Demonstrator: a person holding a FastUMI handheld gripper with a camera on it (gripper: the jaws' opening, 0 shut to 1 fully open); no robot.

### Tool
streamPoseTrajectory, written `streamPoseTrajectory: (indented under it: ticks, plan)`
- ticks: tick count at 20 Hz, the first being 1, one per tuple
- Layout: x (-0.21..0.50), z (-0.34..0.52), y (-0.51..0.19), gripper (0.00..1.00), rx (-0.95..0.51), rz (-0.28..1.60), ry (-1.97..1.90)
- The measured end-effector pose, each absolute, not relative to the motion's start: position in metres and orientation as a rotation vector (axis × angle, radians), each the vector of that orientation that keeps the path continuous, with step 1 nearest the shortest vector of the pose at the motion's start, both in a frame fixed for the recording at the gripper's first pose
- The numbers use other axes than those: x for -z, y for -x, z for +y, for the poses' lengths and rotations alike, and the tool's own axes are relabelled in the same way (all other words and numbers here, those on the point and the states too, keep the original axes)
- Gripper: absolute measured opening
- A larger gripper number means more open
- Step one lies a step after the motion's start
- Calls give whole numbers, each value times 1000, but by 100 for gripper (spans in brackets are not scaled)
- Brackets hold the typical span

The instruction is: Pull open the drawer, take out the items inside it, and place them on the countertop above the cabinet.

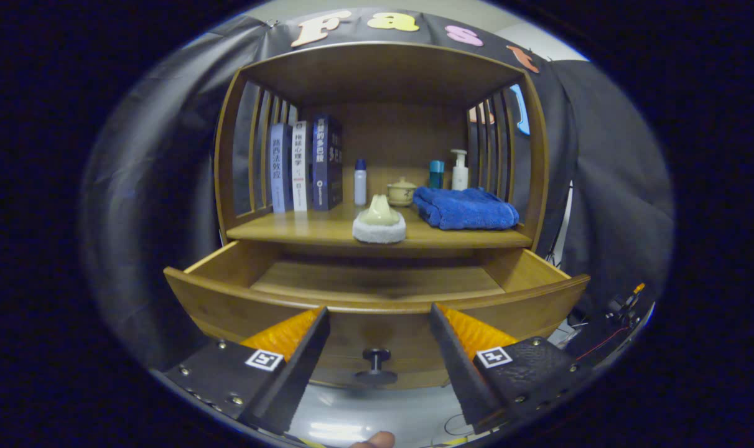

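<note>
The wooden cabinet's drawer (377, 283) stands pulled out, and the part of its floor I can see is bare. Its dark round knob (376, 358) sits on the front panel, between and just below my fingertips. My gripper (379, 311) is open, its orange-backed fingers (302, 348) held apart in front of the drawer's front rim with nothing between them. On the countertop (327, 230) above the drawer, near its front edge, rests a pale green and white item (379, 221). A folded blue towel (465, 208) lies to its right.
Three upright books (305, 163) stand at the countertop's left. A small white bottle (360, 182), a lidded cream pot (402, 191), a teal bottle (436, 173) and a white pump bottle (459, 170) line the back. Slatted sides and a wooden top enclose the shelf.
</note>
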State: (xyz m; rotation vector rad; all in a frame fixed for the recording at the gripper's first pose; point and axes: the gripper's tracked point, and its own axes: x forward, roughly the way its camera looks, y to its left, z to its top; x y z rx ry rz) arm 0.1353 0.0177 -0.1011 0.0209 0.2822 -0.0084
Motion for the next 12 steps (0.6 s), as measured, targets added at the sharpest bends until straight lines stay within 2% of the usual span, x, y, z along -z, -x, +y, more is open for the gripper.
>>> streamPoseTrajectory:
  ticks: [12]
  plan:
    - [100, 20, -169, 97, 14, 283, -24]
